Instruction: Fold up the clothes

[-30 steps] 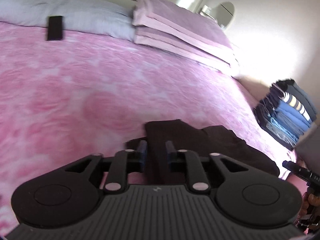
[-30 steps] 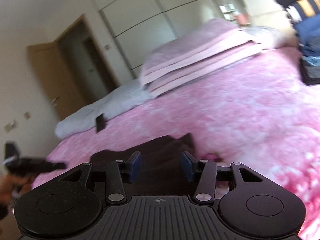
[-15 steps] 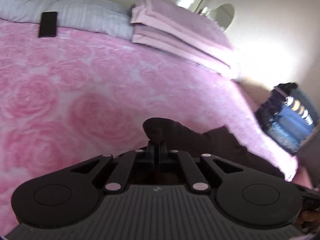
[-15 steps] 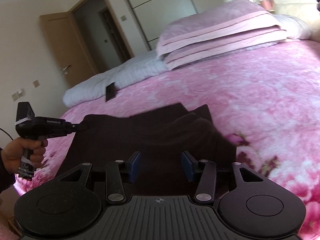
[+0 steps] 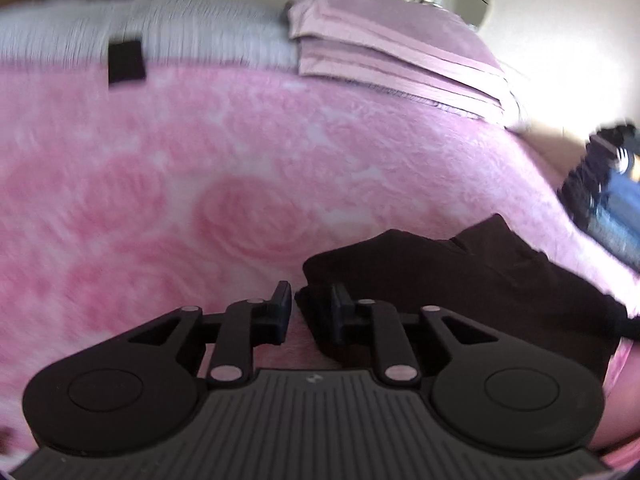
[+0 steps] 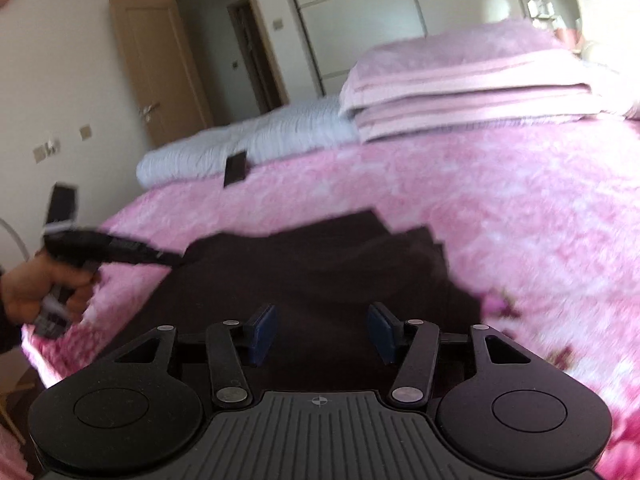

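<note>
A dark brown garment (image 5: 460, 276) lies flat on the pink rose-patterned bedcover (image 5: 200, 200) near the bed's front edge. My left gripper (image 5: 310, 304) is at the garment's left edge; its jaws are opening, with a fold of cloth lying between them against the right pad only. In the right wrist view the garment (image 6: 320, 264) spreads ahead of my right gripper (image 6: 322, 332), whose jaws are opening just above the cloth and hold nothing. The left gripper (image 6: 180, 259) also shows there, held by a hand (image 6: 36, 284), its tip at the garment's left edge.
Folded pink blankets (image 5: 392, 60) are stacked at the head of the bed beside a grey pillow (image 5: 200, 36). A black phone (image 5: 126, 62) lies near the pillow. A stack of folded clothes (image 5: 612, 208) stands at the bed's right side. A door (image 6: 160, 76) is at the far left.
The left jaws closed on the garment's edge half a second ago and have since parted. The right gripper swung over the garment, and its jaws stand slightly wider.
</note>
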### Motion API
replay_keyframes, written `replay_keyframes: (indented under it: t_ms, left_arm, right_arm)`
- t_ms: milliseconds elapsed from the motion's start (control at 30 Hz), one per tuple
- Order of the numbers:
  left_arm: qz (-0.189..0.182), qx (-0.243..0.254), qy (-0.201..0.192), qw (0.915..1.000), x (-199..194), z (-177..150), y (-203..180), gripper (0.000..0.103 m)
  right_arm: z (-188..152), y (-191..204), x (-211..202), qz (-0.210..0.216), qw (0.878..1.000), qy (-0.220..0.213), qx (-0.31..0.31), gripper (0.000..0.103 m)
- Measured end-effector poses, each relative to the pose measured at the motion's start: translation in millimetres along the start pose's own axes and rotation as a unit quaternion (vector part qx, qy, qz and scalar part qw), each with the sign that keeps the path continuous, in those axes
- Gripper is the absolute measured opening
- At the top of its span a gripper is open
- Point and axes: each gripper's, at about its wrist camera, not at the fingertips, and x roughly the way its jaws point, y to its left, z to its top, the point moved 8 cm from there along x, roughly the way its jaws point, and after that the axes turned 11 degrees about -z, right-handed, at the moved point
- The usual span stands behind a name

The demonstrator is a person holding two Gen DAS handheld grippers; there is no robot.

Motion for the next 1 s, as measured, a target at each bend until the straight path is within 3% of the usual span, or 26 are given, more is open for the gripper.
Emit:
replay_keyframes:
  t_ms: [100,167,300,400,500,633,733,833,1000]
  left_arm:
    - [-0.057,0.025,0.011,0.998,-6.5,-0.8,-33.1,0.016]
    - [-0.086,0.039,0.032,0.9951,1.7,-9.7,-49.6,0.017]
    - [-0.063,0.061,0.09,0.9921,32.4,-38.7,-51.9,0.017]
    - [-0.062,0.043,0.086,0.9934,35.8,-47.2,-46.9,0.017]
    - [-0.056,0.041,0.091,0.9935,34.6,-45.7,-45.1,0.017]
    - [-0.043,0.058,0.094,0.9929,34.1,-46.0,-50.2,0.017]
    - [-0.037,0.065,0.096,0.9926,34.1,-46.3,-52.1,0.017]
    - [-0.032,0.074,0.095,0.9921,33.4,-47.2,-54.7,0.017]
    - [-0.022,0.091,0.096,0.9909,33.3,-47.7,-57.7,0.017]
  right_arm:
    - [20.0,-16.8,5.5,-0.008,1.0,-0.006,0.017,0.054]
    - [30.7,-24.0,22.9,-0.008,1.0,0.028,0.011,0.054]
    - [46.0,-32.4,70.9,0.006,0.993,0.117,-0.018,0.054]
    - [48.7,-25.6,105.0,0.019,0.982,0.174,-0.069,0.054]
    - [38.2,-15.7,137.7,0.0,0.965,0.211,-0.154,0.054]
    - [34.5,-14.9,158.7,-0.025,0.96,0.199,-0.195,0.054]
    - [50.5,-11.5,133.3,-0.057,0.968,0.142,-0.198,0.054]
    - [54.2,8.8,85.8,-0.035,0.972,0.077,-0.22,0.054]
    - [7.9,34.6,25.7,0.001,0.95,0.045,-0.308,0.054]
